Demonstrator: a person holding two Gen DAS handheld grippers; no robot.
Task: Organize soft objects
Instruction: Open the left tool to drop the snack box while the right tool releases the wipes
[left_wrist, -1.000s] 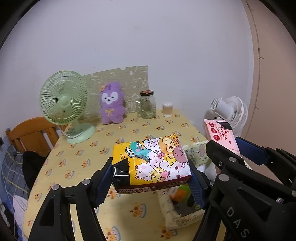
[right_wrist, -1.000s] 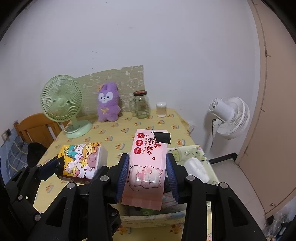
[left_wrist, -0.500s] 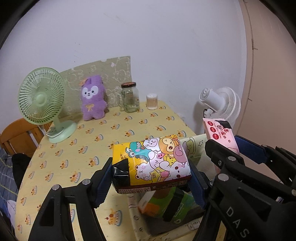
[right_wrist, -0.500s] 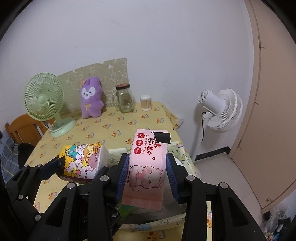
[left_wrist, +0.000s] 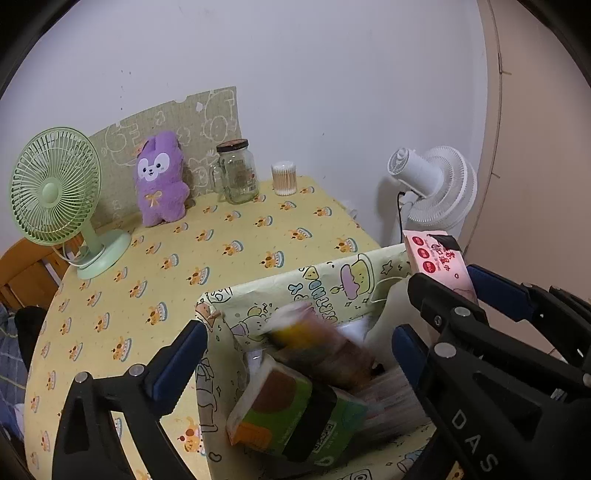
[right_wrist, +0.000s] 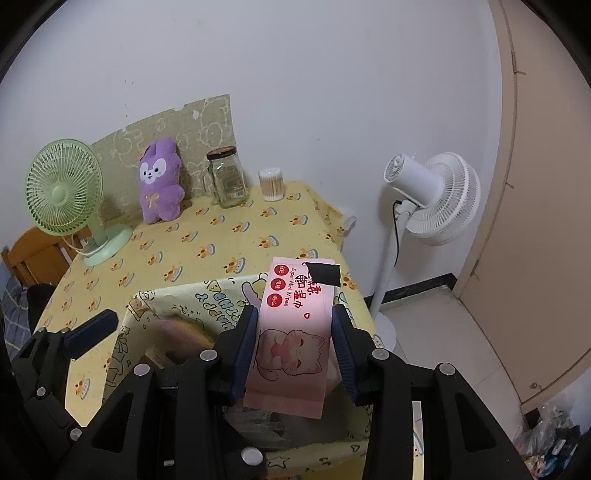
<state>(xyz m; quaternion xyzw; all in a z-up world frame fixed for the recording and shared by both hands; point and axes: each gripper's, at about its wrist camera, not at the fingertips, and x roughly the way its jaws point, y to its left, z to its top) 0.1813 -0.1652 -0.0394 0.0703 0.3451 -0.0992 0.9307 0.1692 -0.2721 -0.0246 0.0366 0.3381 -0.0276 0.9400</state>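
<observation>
The cartoon tissue pack has left the left gripper, whose jaws are opening, and is dropping blurred into the bag; the right gripper is pinching the pink wipes pack.

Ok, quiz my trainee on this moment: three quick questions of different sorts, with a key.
1. True or false: the right gripper is shut on the pink wipes pack.
2. What stands between the purple plush and the cotton swab pot? A green fan; B glass jar; C white fan.
3. Where does the green box lie?
Key: 1 true. 2 B. 3 inside the cartoon-print bag.
</observation>
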